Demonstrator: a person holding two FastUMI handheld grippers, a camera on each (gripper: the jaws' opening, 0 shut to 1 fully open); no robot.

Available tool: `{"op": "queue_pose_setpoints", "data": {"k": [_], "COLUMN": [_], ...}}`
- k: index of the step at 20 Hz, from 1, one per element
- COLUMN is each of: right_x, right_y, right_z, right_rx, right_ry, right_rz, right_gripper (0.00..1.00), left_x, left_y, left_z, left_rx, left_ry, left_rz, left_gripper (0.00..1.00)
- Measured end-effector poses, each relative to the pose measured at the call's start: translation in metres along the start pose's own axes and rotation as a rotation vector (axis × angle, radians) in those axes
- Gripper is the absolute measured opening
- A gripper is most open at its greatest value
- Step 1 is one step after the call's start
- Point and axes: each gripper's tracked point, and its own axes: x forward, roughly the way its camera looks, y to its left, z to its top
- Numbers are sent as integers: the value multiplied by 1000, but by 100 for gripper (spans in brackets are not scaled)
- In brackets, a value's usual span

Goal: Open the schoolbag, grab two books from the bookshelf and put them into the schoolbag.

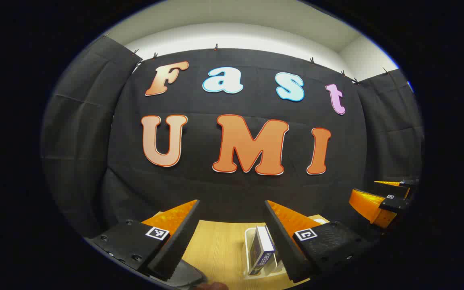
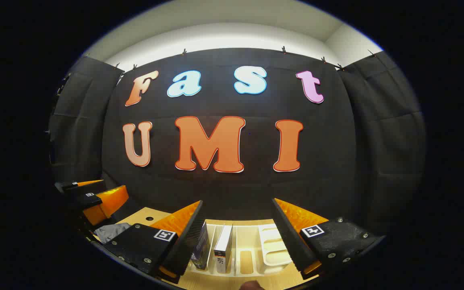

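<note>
My left gripper is open above a wooden table, with nothing between its fingers. Below it, a blue-and-white book stands in a white slotted bookshelf. My right gripper is also open and empty, hovering over the same bookshelf, where a dark book and a white book stand upright side by side. A grey fabric thing, perhaps the schoolbag, lies at the left on the table. Each gripper shows at the edge of the other's view: right gripper, left gripper.
The black cloth wall rises close behind the table's far edge. A dark rounded object lies under the left finger at the bottom of the left gripper view. Several slots at the right of the bookshelf hold nothing.
</note>
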Motion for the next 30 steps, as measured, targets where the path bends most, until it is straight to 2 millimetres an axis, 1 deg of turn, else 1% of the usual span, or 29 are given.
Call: {"op": "queue_pose_setpoints", "data": {"k": [2,4,7,9,11,15,19,26,30], "right_x": [2,-1,-1,-1,0,1,-2,-7,-4], "right_y": [2,3,5,7,11,9,6,0,-2], "right_z": [0,0,0,-4,-3,2,5,10,11], "right_rx": [8,15,15,20,28,8,10,2,-3], "right_ry": [4,2,6,23,29,18,16,18,25], "right_rz": [4,9,25,38,53,48,50,40,39], "right_gripper": [97,97,97,97,97,97,97,97,97], "left_x": [-1,-1,-3,-5,-5,-8,-11,-9,-9], "left_y": [1,0,-5,-5,-1,1,3,6,11], "left_z": [-2,-4,-8,-7,-7,-9,-11,-6,-5], "left_rx": [3,4,4,8,21,21,15,20,32], "left_ry": [10,20,35,39,40,51,71,56,53], "left_rz": [-3,-7,-26,-27,-20,-15,-7,4,17], "left_gripper": [97,97,97,97,97,97,97,97,97]}}
